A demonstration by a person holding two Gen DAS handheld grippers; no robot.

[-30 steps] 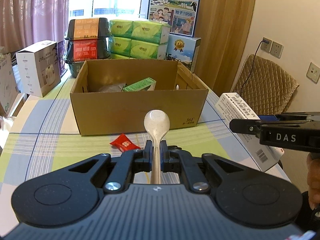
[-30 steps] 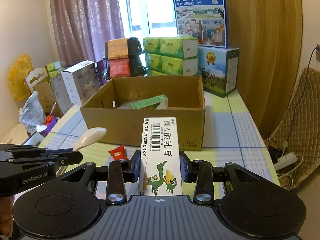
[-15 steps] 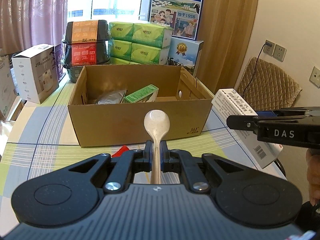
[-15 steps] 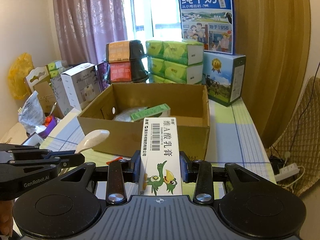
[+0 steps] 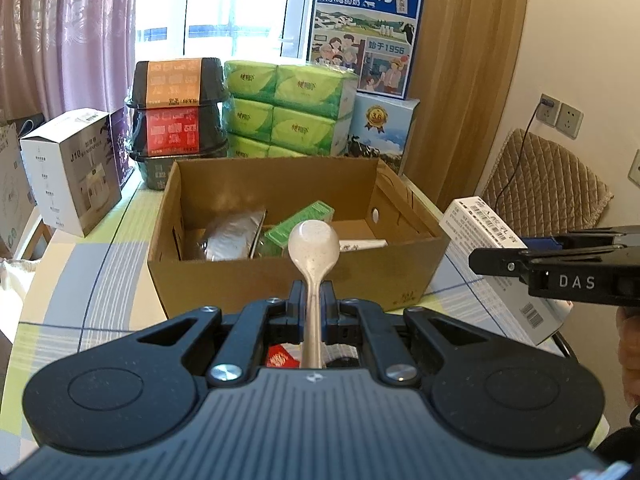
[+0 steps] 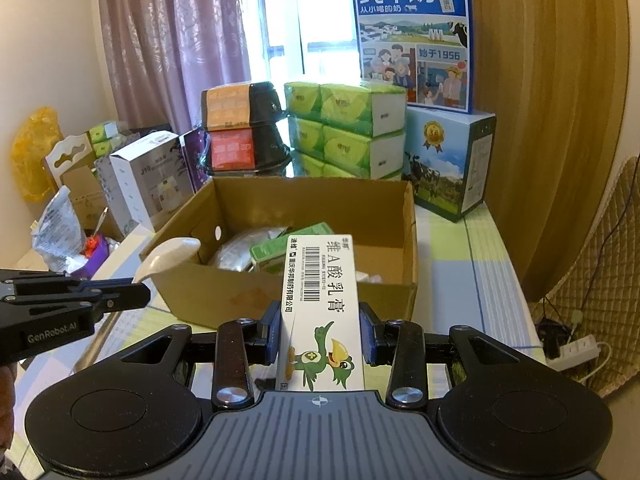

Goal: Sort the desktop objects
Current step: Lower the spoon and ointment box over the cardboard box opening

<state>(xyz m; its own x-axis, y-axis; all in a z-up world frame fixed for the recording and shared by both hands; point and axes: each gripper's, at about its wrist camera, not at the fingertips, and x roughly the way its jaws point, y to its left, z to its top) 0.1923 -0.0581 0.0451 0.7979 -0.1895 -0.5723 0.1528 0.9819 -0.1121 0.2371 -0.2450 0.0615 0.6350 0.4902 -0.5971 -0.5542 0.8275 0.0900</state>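
Left tongs pinch spoon; right tongs clamp ointment box — red packet visible only left.

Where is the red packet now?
In the left wrist view, the red packet lies on the table, seen through the left gripper, in front of the cardboard box.

Beneath the left gripper, its linkage hides most of a red packet; ahead of it, the cardboard box's near wall covers the lower parts of the silver pouch and green carton inside
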